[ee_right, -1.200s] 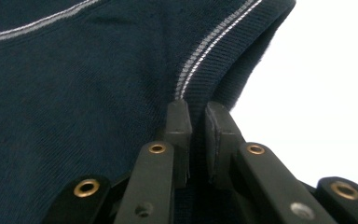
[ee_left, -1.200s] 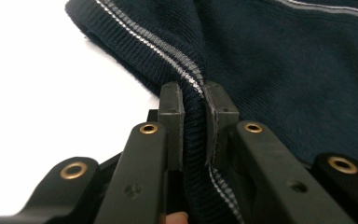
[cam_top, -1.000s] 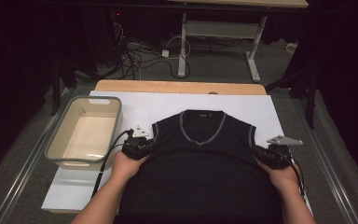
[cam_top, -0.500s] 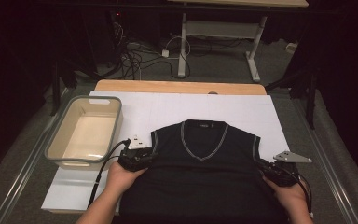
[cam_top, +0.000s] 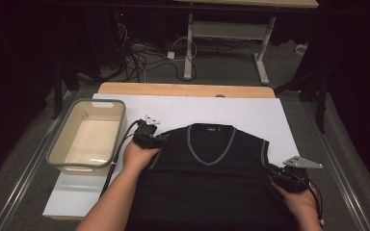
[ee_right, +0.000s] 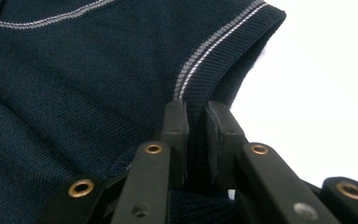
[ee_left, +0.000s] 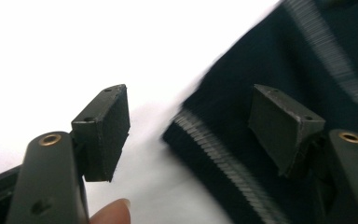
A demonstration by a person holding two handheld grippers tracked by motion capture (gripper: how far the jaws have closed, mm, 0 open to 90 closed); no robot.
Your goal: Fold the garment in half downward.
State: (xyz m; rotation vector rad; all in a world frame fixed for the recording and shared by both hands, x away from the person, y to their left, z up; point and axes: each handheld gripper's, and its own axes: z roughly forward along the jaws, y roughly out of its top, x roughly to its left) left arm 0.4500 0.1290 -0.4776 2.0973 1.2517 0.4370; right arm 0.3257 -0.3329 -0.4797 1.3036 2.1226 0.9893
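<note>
On the white table, the vest lies collar pointing away.

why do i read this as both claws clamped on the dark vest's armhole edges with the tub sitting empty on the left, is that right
Not quite: only the right claw is clamped on the vest, pinching its armhole edge, as the right gripper view shows. The left claw is open, its pads apart over the vest's other shoulder edge, seen in the left gripper view. The tub does sit empty on the left.
</note>
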